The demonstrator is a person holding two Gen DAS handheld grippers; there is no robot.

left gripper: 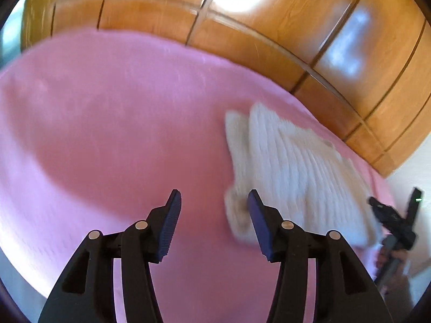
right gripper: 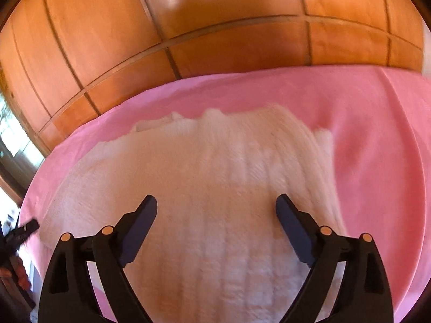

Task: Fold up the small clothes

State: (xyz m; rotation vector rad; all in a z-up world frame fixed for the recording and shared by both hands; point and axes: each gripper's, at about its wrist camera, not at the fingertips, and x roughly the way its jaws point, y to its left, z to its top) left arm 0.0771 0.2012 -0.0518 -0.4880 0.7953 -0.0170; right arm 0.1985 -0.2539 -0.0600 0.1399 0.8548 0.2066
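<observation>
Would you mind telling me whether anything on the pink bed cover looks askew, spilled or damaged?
Nothing is spilled or visibly damaged. The cream ribbed knitted garment lies on the pink bed cover with an uneven far edge, and a narrow part sticks out on one side, so it looks untidy. Motion blur hides fine detail.

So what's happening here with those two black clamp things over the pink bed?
A person holds a gripper in each hand and is folding a small white knitted garment laid on a pink blanket. Right now neither grips it: the right gripper hangs open over the cloth, and the left gripper is open beside its edge, over bare blanket. Wooden wardrobe doors stand behind.
</observation>
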